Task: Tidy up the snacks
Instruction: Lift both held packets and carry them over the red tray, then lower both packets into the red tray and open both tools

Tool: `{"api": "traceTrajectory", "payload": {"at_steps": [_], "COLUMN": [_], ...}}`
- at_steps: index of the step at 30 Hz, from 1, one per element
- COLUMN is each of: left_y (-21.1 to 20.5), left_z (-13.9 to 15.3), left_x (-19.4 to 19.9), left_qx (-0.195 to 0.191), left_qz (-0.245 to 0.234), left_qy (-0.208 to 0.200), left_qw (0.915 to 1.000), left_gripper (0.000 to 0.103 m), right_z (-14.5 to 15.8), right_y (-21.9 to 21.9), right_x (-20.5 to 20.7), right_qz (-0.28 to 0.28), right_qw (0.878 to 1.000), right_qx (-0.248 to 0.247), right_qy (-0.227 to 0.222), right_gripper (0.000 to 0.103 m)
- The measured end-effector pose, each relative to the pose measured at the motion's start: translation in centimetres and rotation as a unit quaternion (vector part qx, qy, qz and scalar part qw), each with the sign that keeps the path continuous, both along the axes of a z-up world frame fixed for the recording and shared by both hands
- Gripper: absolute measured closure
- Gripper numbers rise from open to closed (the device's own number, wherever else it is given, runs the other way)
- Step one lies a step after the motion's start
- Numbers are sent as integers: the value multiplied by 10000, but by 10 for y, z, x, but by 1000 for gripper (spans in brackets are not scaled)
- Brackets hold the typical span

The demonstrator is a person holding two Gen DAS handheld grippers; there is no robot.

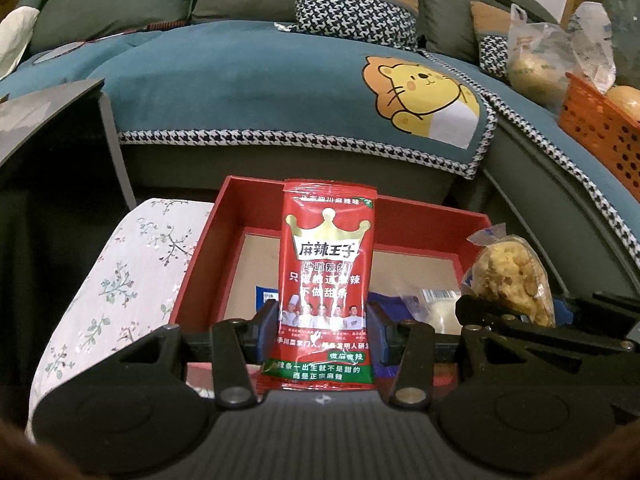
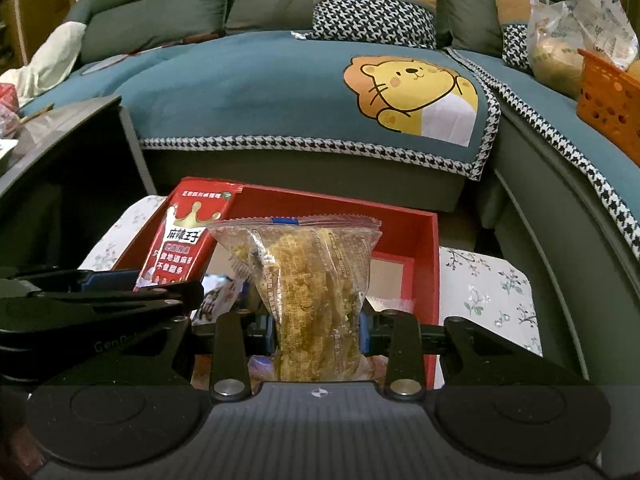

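Observation:
My left gripper [image 1: 322, 330] is shut on a red spicy-strip snack packet [image 1: 326, 276], held upright above a red open box [image 1: 420, 216]. That packet [image 2: 180, 240] also shows at the left of the right wrist view. My right gripper [image 2: 318, 328] is shut on a clear bag of golden crispy snack [image 2: 308, 280], upright over the same red box [image 2: 424, 272]. From the left wrist view the bag [image 1: 508, 276] and the right gripper's black body sit at the right. Several small packets [image 1: 432, 304] lie on the box's brown floor.
The box rests on a white floral cloth [image 1: 120, 280] over a low stand. Behind it runs a grey-green sofa with a teal lion-print cover [image 1: 280, 92]. An orange basket [image 1: 600, 128] and plastic bags [image 1: 536, 56] sit at the right. A dark table edge [image 1: 60, 112] stands left.

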State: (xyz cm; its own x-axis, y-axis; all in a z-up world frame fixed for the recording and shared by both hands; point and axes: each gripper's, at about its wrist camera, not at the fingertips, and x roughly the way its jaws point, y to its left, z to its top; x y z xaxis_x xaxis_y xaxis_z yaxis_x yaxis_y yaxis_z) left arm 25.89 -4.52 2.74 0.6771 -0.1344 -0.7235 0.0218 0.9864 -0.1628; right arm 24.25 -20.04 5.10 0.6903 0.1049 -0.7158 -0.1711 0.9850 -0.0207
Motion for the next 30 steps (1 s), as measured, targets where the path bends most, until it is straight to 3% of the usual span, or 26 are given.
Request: {"api": "traceTrajectory", "payload": {"at_steps": [10,21,30], "left_y": [-4,0,2], "left_z": [-21,-41,-47], "left_x": [28,42,44], "left_qx": [191,244,320], "left_qz": [99,241,340], "left_qy": [160,335,451], "left_qw": [9996,9988,9979], "left_gripper": [38,38,35], "right_z": [-27,-43,-51], "right_y": [-2,10,11], "right_x": [29,39,44], "right_qz": [-69,3,76], "right_qw": [9997,9999,9997], "right_qx": [198,-131,-227], "right_qy": [110,10,-17], "right_gripper": [60,59,49]}}
